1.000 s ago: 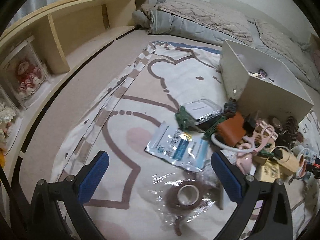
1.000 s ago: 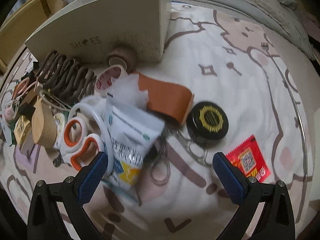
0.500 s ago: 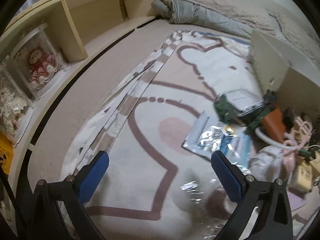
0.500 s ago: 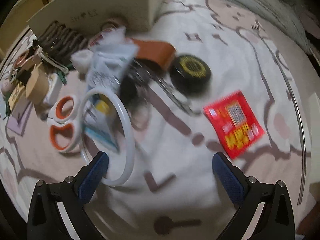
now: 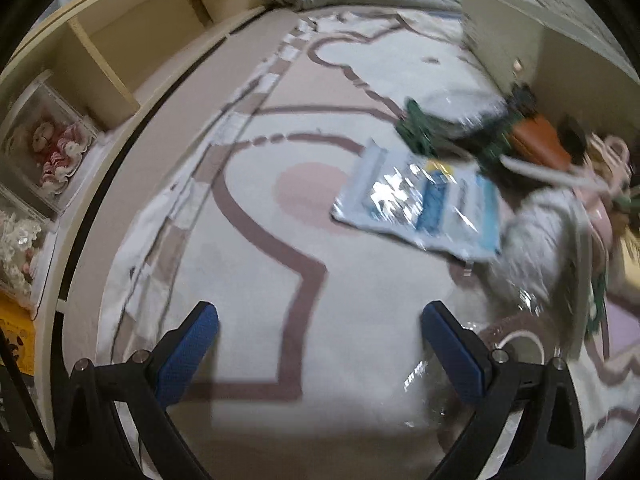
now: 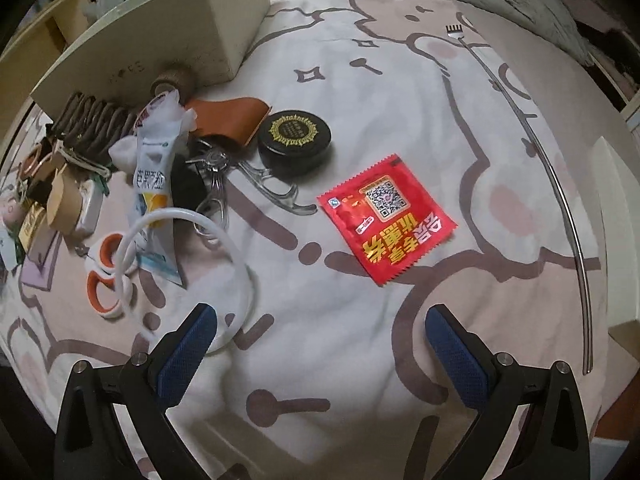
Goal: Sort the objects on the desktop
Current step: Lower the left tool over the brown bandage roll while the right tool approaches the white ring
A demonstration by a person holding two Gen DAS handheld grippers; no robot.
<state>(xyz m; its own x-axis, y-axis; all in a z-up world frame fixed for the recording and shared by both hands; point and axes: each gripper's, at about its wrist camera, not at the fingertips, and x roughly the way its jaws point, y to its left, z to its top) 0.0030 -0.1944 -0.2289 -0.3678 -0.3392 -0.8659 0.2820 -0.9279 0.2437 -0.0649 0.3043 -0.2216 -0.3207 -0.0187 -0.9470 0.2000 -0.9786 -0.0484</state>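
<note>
**Desktop clutter on patterned cloth: both claws wide and empty**

Left gripper [image 5: 319, 322]: blue-padded fingers spread wide, nothing between them, above bare white cloth with brown cartoon outlines [image 5: 256, 280]. View motion-blurred.
- Silver-and-blue foil pouch [image 5: 420, 208]: flat on the cloth, ahead and to the right of the claw.
- Green item [image 5: 418, 130] and orange leather piece [image 5: 540, 144]: beyond the pouch, near the foot of the cream cardboard box [image 5: 560, 64]; details too smeared to tell.
- Pale wooden shelving [image 5: 120, 56]: along the left edge, off the cloth.

Right gripper [image 6: 321, 326]: fingers likewise spread wide, holding nothing.
- Red square sachet with a QR code [image 6: 386, 218]: lying alone, flat, ahead of the claw.
- Round black tin with gold emblem [image 6: 295, 140]: beyond the sachet, just beside a tan leather sleeve [image 6: 230, 118].
- White plastic ring [image 6: 188, 268]: near the left finger, overlapping a white-and-blue packet [image 6: 154, 184].
- Orange-handled white scissors [image 6: 106, 276]: left of the ring.
- Long thin metal back-scratcher [image 6: 560, 184]: curving down the right side, well apart from the pile.
- Brown coiled hair clip [image 6: 94, 126]: against the box front.
</note>
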